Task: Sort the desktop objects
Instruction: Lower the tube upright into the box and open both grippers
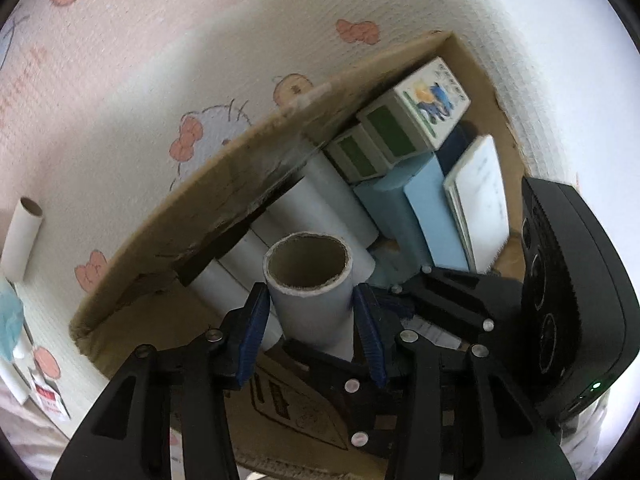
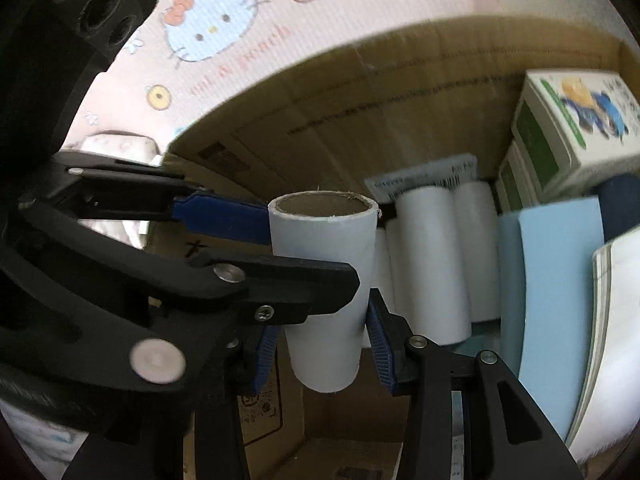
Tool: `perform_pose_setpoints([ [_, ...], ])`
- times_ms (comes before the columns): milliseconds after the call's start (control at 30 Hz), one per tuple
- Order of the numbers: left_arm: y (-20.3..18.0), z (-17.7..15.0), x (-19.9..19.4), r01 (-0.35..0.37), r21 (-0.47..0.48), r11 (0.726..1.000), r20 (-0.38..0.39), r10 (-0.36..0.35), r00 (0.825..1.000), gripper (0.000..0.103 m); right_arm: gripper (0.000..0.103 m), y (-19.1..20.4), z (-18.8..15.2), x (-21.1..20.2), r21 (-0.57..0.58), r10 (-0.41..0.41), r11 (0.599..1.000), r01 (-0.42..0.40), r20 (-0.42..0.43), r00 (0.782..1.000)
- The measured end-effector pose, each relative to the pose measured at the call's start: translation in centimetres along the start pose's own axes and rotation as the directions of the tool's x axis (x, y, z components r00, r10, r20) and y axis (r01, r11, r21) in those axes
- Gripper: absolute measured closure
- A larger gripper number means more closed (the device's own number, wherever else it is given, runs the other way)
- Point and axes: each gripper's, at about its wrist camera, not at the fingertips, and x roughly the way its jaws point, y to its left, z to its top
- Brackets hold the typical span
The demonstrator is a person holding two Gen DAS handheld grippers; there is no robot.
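Note:
A white cardboard tube (image 1: 310, 292) with a brown inside is held upright over the open cardboard box (image 1: 224, 184). My left gripper (image 1: 310, 320) is shut on the tube; its blue pads (image 1: 254, 320) press both sides. In the right wrist view the same tube (image 2: 326, 280) stands between my right gripper's blue pads (image 2: 382, 348); the right gripper (image 2: 320, 354) closes around its lower part, and the left gripper's blue finger (image 2: 224, 220) touches it from the left. Several white tubes (image 2: 436, 256) lie in the box behind it.
The box also holds green-and-white cartons (image 1: 416, 116), blue foam blocks (image 1: 424, 208) and a white booklet (image 1: 480, 200). Another tube (image 1: 22, 236) lies on the cartoon-print tablecloth (image 1: 120, 100) at the far left. The right gripper's black body (image 1: 572, 292) stands close on the right.

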Motion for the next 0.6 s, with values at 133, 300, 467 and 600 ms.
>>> perform_pose_setpoints([
  [133, 0.2, 0.3, 0.7, 0.009, -0.052, 0.999, -0.004, -0.009, 1.000, 0.056, 0.064, -0.9, -0.4, 0.0, 0.041, 0.010, 0.999, -0.010, -0.020, 1.000],
  [300, 0.1, 0.7, 1.7, 0.003, -0.084, 0.996, -0.018, -0.005, 1.000, 0.056, 0.063, -1.8, -1.4, -0.1, 0.064, 0.007, 0.998, -0.005, -0.032, 0.999],
  [467, 1.4, 1.6, 2.8, -0.053, -0.182, 0.982, -0.029, 0.049, 0.998, 0.057, 0.063, -0.9, -2.5, -1.9, -0.020, -0.217, 0.976, 0.218, 0.028, 0.976],
  [600, 2.5, 2.2, 3.1, -0.045, -0.278, 0.959, -0.042, 0.035, 0.999, 0.058, 0.063, -1.1, -3.6, -2.7, -0.029, -0.229, 0.973, 0.230, 0.036, 0.973],
])
